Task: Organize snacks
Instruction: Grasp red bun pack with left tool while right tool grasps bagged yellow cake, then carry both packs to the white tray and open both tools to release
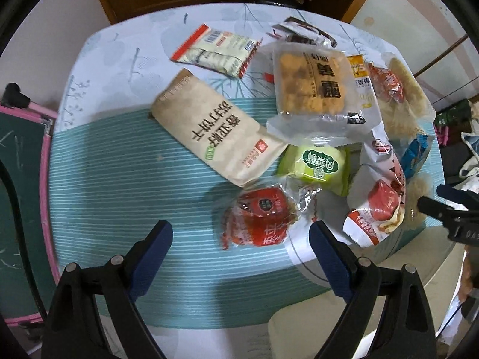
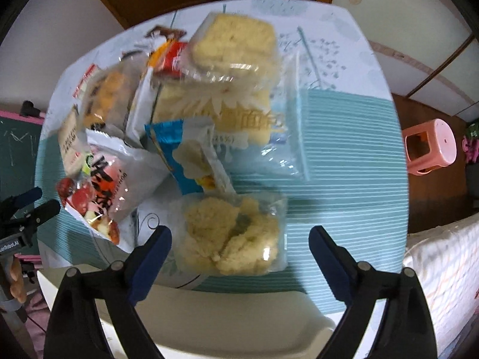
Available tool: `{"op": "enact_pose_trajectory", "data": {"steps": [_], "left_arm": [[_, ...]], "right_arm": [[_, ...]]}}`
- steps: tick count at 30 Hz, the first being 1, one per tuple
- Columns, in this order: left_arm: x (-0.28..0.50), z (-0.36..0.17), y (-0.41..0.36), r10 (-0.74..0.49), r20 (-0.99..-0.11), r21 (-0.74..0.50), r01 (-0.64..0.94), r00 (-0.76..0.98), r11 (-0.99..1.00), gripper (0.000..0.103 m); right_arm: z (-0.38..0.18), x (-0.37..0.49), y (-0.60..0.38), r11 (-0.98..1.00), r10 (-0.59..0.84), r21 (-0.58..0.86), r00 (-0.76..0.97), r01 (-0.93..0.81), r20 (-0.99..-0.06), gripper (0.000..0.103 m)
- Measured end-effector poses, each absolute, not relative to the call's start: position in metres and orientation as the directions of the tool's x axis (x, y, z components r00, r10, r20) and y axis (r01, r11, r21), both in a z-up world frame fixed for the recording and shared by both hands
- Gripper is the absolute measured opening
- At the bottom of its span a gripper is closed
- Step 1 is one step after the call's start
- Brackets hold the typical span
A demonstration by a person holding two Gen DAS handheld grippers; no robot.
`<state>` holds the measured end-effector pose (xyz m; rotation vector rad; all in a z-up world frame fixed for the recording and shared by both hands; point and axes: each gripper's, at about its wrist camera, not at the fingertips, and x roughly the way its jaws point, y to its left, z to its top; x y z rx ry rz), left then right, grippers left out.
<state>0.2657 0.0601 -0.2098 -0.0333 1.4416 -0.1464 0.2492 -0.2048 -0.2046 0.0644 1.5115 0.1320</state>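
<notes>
Just ahead of the left gripper (image 1: pixel 241 246), jaws spread and empty, lies a red wrapped snack (image 1: pixel 259 220); the right gripper (image 2: pixel 239 248), likewise released, hangs over a clear bag of pale crumbly cake (image 2: pixel 232 236) on the table (image 2: pixel 344 149).

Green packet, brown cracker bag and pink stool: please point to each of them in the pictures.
Green packet (image 1: pixel 315 166): left wrist view, on its printed front.
Brown cracker bag (image 1: pixel 215 128): left wrist view, on the middle, at the lettering.
Pink stool (image 2: pixel 431 145): right wrist view, on its side wall.
</notes>
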Motion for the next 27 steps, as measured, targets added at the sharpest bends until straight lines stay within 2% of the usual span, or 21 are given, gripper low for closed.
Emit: {"op": "enact_pose_trajectory", "data": {"steps": [6,7,9,10,14,20,27], "left_arm": [[0.270,-0.227,0.048,-0.116,-0.989,-0.109,0.080,0.095,0.991,0.092],[0.270,-0.230,0.047,-0.117,-0.989,-0.110,0.079,0.093,0.991,0.091],[0.271,-0.235,0.045,-0.121,-0.990,-0.115,0.070,0.078,0.991,0.078],[0.270,-0.241,0.042,-0.138,-0.988,-0.134,0.064,0.067,0.989,0.066],[0.268,-0.243,0.037,-0.163,-0.982,-0.157,0.066,0.095,0.985,0.055],[0.245,-0.225,0.036,-0.138,-0.974,-0.129,0.061,0.182,0.990,0.053],[0.193,-0.128,0.043,-0.138,-0.910,-0.136,0.032,0.390,0.990,0.053]], "right_arm": [[-0.231,0.250,-0.190,0.993,0.111,0.113,-0.037,-0.045,-0.993,0.093],[-0.235,0.249,-0.188,0.993,0.104,0.106,-0.048,-0.053,-0.993,0.088],[-0.241,0.245,-0.184,0.993,0.097,0.100,-0.052,-0.064,-0.994,0.084],[-0.242,0.243,-0.183,0.993,0.096,0.098,-0.039,-0.070,-0.995,0.080],[-0.234,0.235,-0.181,0.990,0.126,0.127,-0.017,-0.059,-0.992,0.068],[-0.199,0.213,-0.187,0.989,0.150,0.148,0.092,-0.029,-0.984,0.065],[-0.127,0.186,-0.211,0.980,0.176,0.197,0.334,0.028,-0.926,0.065]]}}
